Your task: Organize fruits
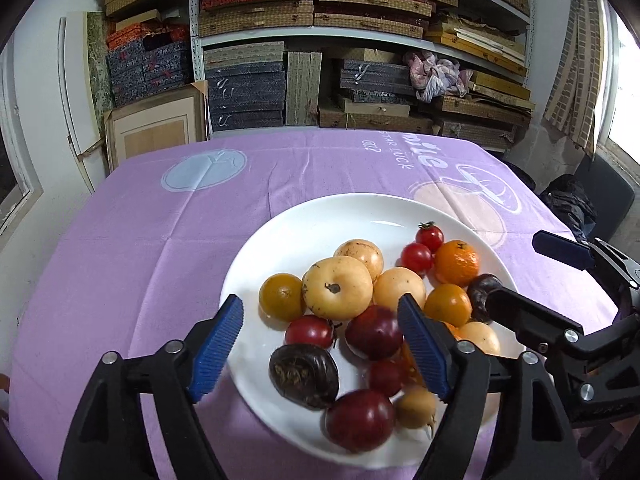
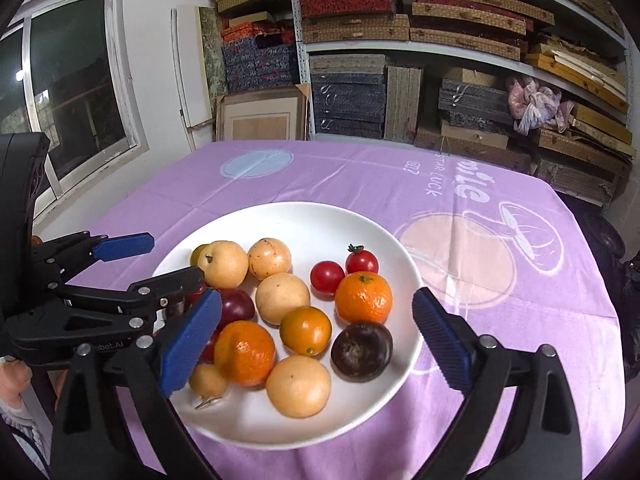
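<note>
A white plate (image 1: 304, 220) on the purple tablecloth holds several fruits: pale yellow round fruits (image 1: 337, 293), oranges (image 1: 456, 262), cherry tomatoes (image 1: 416, 257), dark red plums (image 1: 373, 332) and dark brown wrinkled fruits (image 1: 304, 374). My left gripper (image 1: 320, 344) is open and empty, low over the plate's near left part. My right gripper (image 2: 316, 340) is open and empty over the plate's near side, above an orange (image 2: 245, 352) and a dark brown fruit (image 2: 362, 350). The plate also shows in the right wrist view (image 2: 320, 220).
The purple tablecloth (image 1: 160, 240) covers the whole table. Shelves stacked with boxes (image 1: 360, 60) stand behind the far edge. A window (image 2: 80, 80) is at the left. A dark chair with a bag (image 1: 580, 200) stands at the right.
</note>
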`<control>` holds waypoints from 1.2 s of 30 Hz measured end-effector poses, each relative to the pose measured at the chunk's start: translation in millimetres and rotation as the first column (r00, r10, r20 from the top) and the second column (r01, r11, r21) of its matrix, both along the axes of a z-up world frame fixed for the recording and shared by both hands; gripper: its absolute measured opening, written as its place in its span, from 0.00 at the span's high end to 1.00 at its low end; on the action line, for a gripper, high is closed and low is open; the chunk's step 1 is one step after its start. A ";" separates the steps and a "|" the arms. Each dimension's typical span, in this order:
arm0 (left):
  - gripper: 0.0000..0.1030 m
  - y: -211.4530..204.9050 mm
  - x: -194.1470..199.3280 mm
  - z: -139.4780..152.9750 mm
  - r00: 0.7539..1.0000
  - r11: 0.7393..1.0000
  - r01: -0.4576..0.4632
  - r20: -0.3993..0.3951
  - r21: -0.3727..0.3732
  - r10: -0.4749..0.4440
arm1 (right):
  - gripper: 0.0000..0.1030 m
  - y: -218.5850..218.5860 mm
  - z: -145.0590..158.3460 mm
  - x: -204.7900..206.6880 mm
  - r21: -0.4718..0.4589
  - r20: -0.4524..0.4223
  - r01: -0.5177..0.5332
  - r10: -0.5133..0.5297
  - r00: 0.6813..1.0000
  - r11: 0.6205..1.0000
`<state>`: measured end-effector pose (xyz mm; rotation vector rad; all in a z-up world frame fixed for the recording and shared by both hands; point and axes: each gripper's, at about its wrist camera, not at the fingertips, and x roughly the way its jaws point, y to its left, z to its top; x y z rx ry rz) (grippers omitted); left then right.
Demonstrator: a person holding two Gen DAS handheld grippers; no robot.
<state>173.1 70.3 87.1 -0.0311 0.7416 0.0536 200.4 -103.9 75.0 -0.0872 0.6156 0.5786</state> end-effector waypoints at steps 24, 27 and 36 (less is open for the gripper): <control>0.03 -26.0 -114.8 -18.0 0.996 0.991 -0.075 -0.036 0.108 0.080 | 0.04 -41.8 -35.7 -117.6 -0.083 -0.081 0.069 -0.076 0.994 0.994; 0.03 -28.9 -121.6 -12.0 0.999 0.994 -0.045 -0.007 0.095 0.046 | 0.04 -39.5 -39.7 -115.9 -0.079 -0.106 0.036 -0.044 0.993 0.996; 0.03 -33.5 -119.4 -6.6 1.000 0.995 -0.023 0.021 0.099 0.021 | 0.04 -40.6 -38.8 -105.3 -0.091 -0.083 0.014 -0.022 0.996 0.996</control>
